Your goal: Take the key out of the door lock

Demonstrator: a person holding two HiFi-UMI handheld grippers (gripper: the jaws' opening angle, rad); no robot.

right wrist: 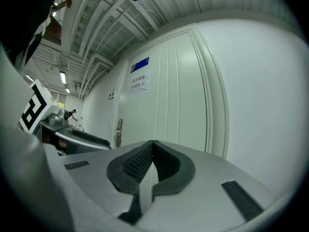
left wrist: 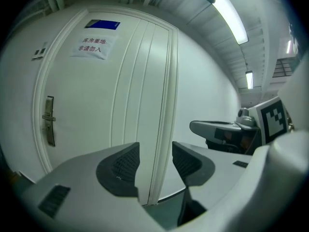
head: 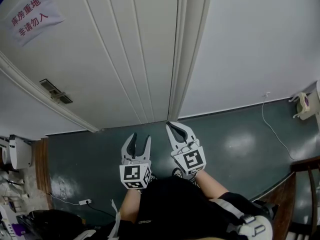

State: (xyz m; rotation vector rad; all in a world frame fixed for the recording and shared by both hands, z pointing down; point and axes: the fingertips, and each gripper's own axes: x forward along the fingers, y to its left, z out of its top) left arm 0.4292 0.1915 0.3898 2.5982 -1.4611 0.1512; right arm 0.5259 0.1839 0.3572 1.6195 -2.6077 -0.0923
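Well apart from the door handle (left wrist: 48,121), in front of the edge of the door (head: 115,59) farthest from it, you hold both grippers low and side by side, pointing about level at the door. Your left gripper (left wrist: 155,150) is released: its jaws stand wide, and only the distant door frame (left wrist: 166,105) shows between them, so it carries nothing. I judge that this makes it the ready tool for pinching the key. Your right gripper (right wrist: 152,146), just beside it on the side farther from the door handle, is clenched, its pads tip to tip with nothing between them; it seems only parked out of the way.

The key itself I cannot make out. The door handle is small and far off in both gripper views, and the head view shows it at a steep angle. Going by the task, the key should sit in the lock at that handle.

By my judgement the task is not yet begun. The next move asks you to bring the open gripper across to the door handle and line its jaws on the flat head of the key, so that the key comes straight out. A slanted pull could jam it.
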